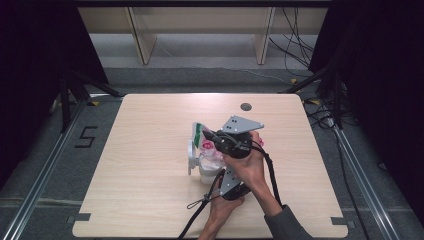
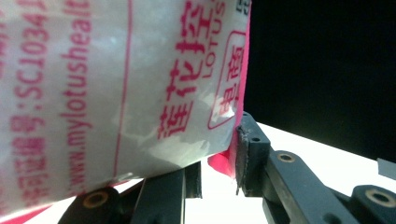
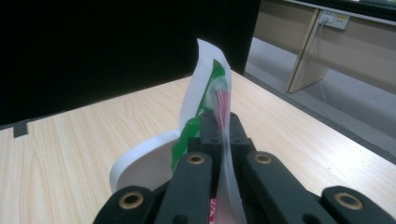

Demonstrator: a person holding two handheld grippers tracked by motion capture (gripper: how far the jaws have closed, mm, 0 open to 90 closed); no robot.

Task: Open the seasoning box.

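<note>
Between both grippers, a white bag (image 1: 207, 150) bears pink print.

Right gripper (image 3: 223, 133): jaws closed flat on a thin plastic bag (image 3: 208, 93), white with green and red print. Bag edge is held upright above the wooden table (image 3: 70, 140). A white band (image 3: 140, 156) is curled beside it.

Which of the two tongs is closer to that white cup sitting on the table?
Left. The left tongs sit right beside the white cup, gripping the packet. The right tongs pinch the packet's top edge, above the cup.
</note>
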